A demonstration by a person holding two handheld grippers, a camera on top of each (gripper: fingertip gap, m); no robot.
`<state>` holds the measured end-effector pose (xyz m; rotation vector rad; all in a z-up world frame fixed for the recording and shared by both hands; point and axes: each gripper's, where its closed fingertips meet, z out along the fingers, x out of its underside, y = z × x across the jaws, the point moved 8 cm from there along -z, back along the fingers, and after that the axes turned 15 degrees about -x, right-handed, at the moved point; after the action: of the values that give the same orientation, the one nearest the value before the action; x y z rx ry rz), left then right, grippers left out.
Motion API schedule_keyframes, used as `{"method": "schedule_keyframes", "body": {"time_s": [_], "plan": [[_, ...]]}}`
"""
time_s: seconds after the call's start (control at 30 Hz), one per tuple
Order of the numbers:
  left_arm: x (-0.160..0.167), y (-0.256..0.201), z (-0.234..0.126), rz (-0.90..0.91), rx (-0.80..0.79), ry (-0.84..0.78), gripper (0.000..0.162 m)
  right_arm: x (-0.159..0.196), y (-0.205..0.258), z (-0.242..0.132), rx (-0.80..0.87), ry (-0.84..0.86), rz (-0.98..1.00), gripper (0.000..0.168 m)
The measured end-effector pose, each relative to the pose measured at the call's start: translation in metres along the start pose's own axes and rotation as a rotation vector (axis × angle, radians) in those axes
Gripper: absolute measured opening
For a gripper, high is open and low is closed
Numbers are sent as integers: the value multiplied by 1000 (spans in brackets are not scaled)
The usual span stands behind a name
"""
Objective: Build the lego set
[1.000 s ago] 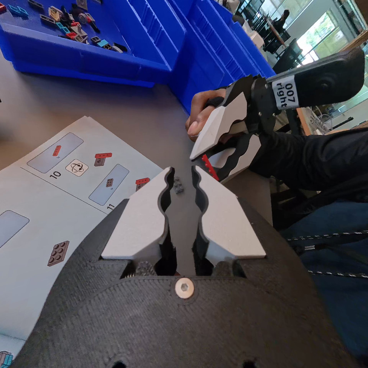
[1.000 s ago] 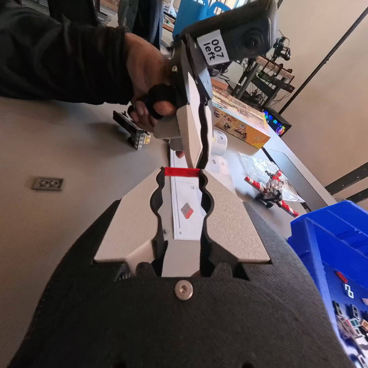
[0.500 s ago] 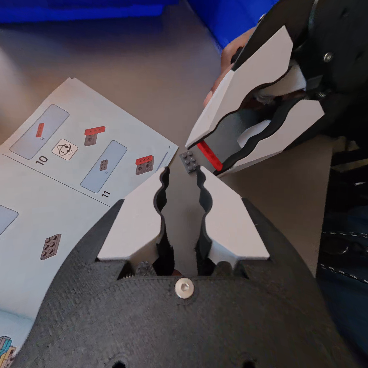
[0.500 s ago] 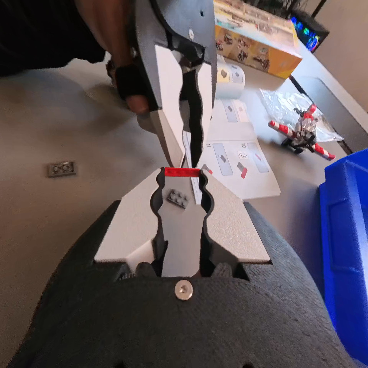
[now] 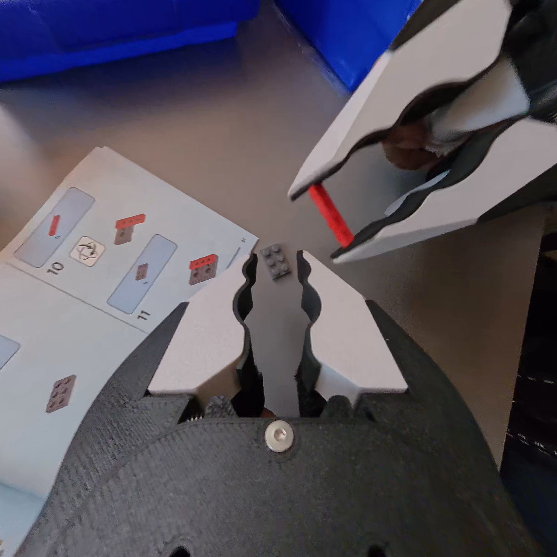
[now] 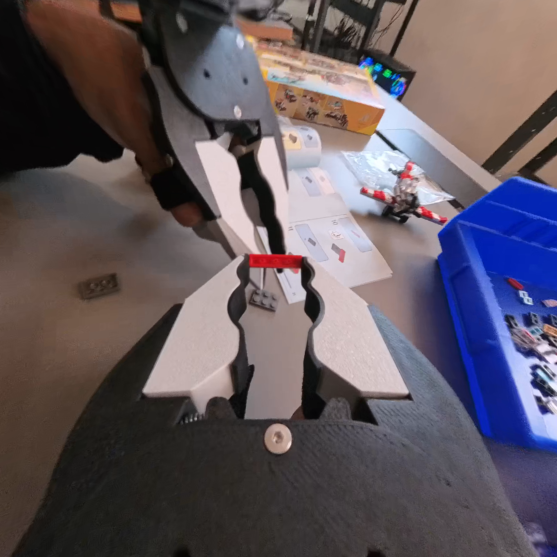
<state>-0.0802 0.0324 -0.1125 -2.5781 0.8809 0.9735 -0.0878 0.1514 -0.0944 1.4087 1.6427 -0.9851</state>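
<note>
A small dark grey plate (image 5: 275,264) with studs lies flat on the grey table, just past the corner of the instruction booklet (image 5: 120,271). My left gripper (image 5: 275,256) is open and empty, its tips either side of the plate, low over it. My right gripper (image 6: 275,260) is shut on a thin red plate (image 6: 275,261), held crosswise between its tips. In the left wrist view the red plate (image 5: 330,215) hangs right of and above the grey plate. The grey plate (image 6: 263,299) also shows in the right wrist view under the red one.
A blue parts bin (image 6: 470,271) with several loose pieces stands at the right. Another grey plate (image 6: 98,285) lies to the left. A red-and-white model plane (image 6: 402,197) on a clear bag and a yellow set box (image 6: 322,99) are farther back. Some 4 centimetres of space lies between my two pairs of fingers.
My left gripper has dropped and moved forward, so its tips now flank the grey plate. My right gripper has moved closer with the red plate still in it.
</note>
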Motion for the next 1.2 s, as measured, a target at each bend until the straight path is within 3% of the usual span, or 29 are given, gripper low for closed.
{"method": "schedule_keyframes", "body": {"time_s": [0.03, 0.13, 0.3, 0.47, 0.53, 0.67, 0.8, 0.97, 1.2], "plan": [[1, -4, 3, 8, 1, 6, 27, 0, 2, -7, 29, -23, 8, 34], [3, -11, 11, 50, -58, 32, 32, 2, 10, -25, 97, -93, 50, 34], [7, -22, 20, 168, -175, 72, 37, 16, 26, -26, 160, -41, 73, 34], [7, -23, 19, 189, -187, 71, 18, 23, 35, -24, 214, -15, 2, 34], [4, -28, 17, 100, -41, 42, 17, 23, 37, -25, 197, -26, -16, 34], [-11, -28, 0, -258, 437, -90, 18, 23, 42, -37, 164, -89, -43, 34], [-8, -14, 4, -389, 510, -71, 25, 25, 39, -52, 146, -155, -41, 34], [-9, -4, 5, -427, 452, -87, 29, 29, 36, -53, 152, -115, -80, 34], [1, -12, 3, -140, 279, -1, 34, 33, 38, -47, 131, -52, -131, 34]]}}
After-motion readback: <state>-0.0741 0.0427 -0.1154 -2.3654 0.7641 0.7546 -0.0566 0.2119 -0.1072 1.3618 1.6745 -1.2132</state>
